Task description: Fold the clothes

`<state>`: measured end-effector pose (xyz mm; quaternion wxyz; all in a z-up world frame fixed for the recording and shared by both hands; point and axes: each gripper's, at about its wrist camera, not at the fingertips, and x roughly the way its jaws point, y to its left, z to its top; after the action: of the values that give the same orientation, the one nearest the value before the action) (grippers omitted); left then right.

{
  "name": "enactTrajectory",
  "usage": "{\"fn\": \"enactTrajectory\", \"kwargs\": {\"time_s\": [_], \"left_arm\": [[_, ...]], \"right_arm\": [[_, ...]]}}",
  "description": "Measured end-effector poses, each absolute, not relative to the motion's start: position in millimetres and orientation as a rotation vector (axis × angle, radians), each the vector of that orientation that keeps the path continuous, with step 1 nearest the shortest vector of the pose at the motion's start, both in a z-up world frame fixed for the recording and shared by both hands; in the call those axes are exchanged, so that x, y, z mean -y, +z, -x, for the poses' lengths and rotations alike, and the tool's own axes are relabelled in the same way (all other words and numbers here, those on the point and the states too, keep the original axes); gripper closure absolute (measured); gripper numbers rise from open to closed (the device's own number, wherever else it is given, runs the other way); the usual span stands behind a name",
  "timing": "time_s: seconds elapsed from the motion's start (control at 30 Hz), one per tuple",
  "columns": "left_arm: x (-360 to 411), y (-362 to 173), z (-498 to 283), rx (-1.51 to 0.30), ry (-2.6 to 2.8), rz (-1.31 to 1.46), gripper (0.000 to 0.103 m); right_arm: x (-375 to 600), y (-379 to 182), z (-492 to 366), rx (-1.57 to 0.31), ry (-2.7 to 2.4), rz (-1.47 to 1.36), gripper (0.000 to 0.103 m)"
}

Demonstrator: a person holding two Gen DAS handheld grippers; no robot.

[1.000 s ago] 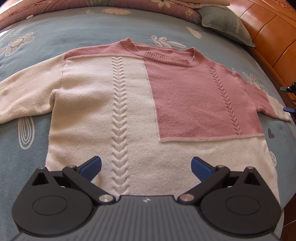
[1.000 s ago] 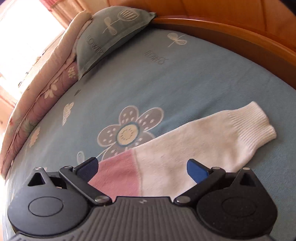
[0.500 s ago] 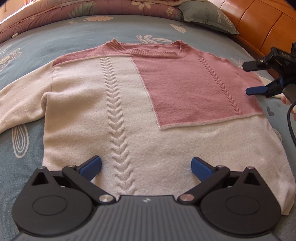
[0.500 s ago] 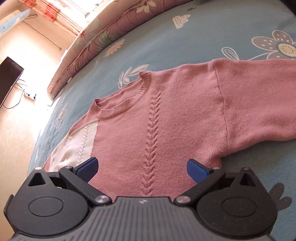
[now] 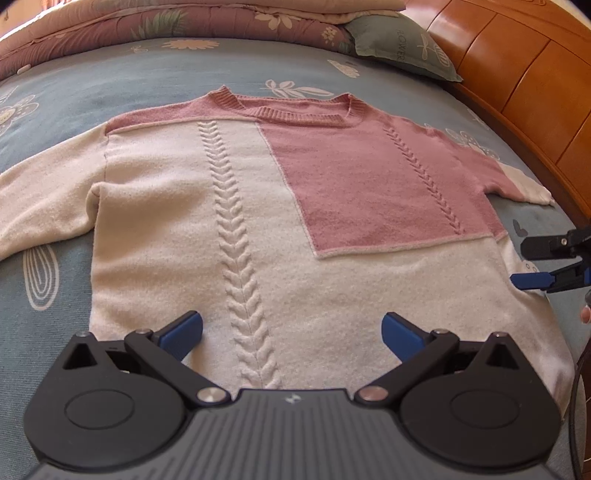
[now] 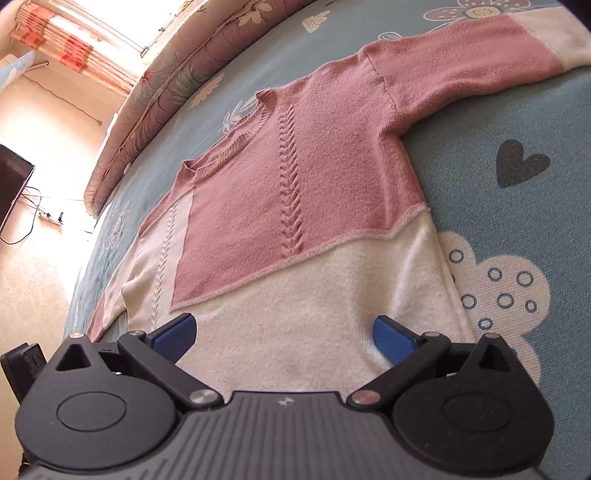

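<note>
A cream and pink knitted sweater [image 5: 258, 206] lies flat and spread out on the bed, front up, both sleeves stretched sideways. My left gripper [image 5: 291, 328] hovers open over the cream hem near the cable stitch, nothing between its fingers. The right gripper [image 5: 524, 266] shows at the right edge of the left wrist view, open, beside the sweater's right side seam. In the right wrist view the same sweater [image 6: 295, 206] runs away from my right gripper [image 6: 284, 334], which is open above the cream lower corner.
The bed has a blue sheet [image 5: 74, 85] with flower prints. A folded quilt [image 5: 184, 18] and a grey-green pillow [image 5: 399, 48] lie at the far side. A wooden headboard [image 5: 524, 74] runs along the right. A dark screen [image 6: 11, 188] and floor cables show left.
The right gripper has swung from the right sleeve cuff across the pink shoulder down to the cream lower right side. The left gripper has shifted only slightly over the hem.
</note>
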<state>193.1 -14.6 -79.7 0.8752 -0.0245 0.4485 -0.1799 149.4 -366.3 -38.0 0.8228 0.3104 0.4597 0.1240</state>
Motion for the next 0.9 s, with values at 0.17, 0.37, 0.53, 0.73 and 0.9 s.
{"fn": "enactTrajectory", "kwargs": {"time_s": [0.17,0.37,0.53,0.73,0.9], "left_arm": [[-22,-42,-229,-0.850,-0.342,0.098,0.001],[-58,-28,-305,-0.824,-0.302,0.187,0.001],[-65,-69,-347,-0.909,-0.311,0.283,0.001],[-70,-92,-332,-0.942,-0.296,0.262,0.001],[-66,-77,-314,-0.944,-0.300,0.164,0.001]], "right_arm": [[366,-44,-133,-0.868,0.207,-0.725,0.000],[363,-45,-133,-0.859,0.184,-0.729,0.000],[349,-43,-132,-0.856,0.175,-0.625,0.000],[333,-40,-129,-0.855,0.179,-0.476,0.000],[327,-39,-127,-0.852,0.167,-0.411,0.000]]}}
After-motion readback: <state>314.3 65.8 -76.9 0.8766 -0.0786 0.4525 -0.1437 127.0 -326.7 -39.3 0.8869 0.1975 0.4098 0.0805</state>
